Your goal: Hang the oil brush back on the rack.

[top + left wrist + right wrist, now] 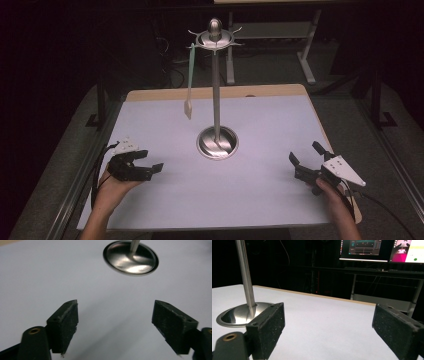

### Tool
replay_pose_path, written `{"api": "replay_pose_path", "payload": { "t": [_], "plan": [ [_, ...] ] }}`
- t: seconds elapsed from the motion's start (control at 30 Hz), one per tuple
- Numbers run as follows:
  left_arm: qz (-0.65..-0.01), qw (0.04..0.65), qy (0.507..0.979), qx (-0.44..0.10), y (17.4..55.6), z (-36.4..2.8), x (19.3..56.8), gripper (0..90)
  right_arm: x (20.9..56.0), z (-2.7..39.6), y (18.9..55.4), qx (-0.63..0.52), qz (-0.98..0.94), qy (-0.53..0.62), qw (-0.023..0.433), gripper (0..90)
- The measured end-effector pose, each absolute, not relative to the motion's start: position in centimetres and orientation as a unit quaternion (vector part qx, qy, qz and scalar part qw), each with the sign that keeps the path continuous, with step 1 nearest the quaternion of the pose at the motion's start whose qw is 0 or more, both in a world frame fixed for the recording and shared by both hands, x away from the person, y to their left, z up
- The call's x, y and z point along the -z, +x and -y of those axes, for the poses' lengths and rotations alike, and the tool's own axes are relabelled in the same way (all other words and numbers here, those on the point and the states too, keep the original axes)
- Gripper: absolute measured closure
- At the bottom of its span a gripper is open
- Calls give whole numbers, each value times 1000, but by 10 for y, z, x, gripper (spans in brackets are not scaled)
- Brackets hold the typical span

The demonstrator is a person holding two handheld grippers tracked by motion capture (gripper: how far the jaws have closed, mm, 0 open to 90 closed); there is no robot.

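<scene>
A polished metal utensil stand [216, 100] rises from the middle of a white table [150, 200]: a round domed base [217, 142], a thin upright pole, and a crown of hooks at the top. From a hook on the stand's left side hangs a pale green spatula [189, 82], its long handle hooked above and its cream blade dangling free in the air, well above the table. The spatula looks light, with a stiff handle and probably a slightly flexible blade; the handle's middle seems the surest place to pinch, lifting upward to clear the hook. The smooth stand may tip or slide if nudged, so its pole or base could need steadying. Left of the base and nearer the person, the left gripper [150, 167] rests with jaws open and empty. Right of the base, the right gripper [305, 157] is likewise spread wide, holding nothing. Dark floor and desks lie beyond.
</scene>
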State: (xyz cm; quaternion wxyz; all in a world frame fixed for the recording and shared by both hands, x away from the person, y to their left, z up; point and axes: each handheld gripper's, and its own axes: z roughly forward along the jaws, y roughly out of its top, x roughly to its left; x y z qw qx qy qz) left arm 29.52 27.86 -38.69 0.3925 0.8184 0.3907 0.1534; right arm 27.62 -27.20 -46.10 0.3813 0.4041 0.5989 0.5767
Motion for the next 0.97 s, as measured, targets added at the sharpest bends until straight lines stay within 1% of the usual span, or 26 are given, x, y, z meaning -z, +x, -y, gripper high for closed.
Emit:
{"api": "replay_pose_path", "payload": {
  "t": [0.3, 0.6, 0.73, 0.97],
  "plan": [
    [-414, 379, 814, -148, 288, -288, 418, 130, 461, 272, 276, -576, -599, 405, 380, 104],
    [-428, 380, 806, -151, 289, -294, 437, 126, 461, 272, 276, -577, -599, 404, 381, 104],
    [-424, 366, 815, -146, 291, -294, 446, 126, 461, 272, 276, -576, -600, 403, 382, 104],
    [-426, 368, 812, -152, 292, -295, 446, 126, 461, 272, 276, -576, -600, 402, 382, 104]
  ]
}}
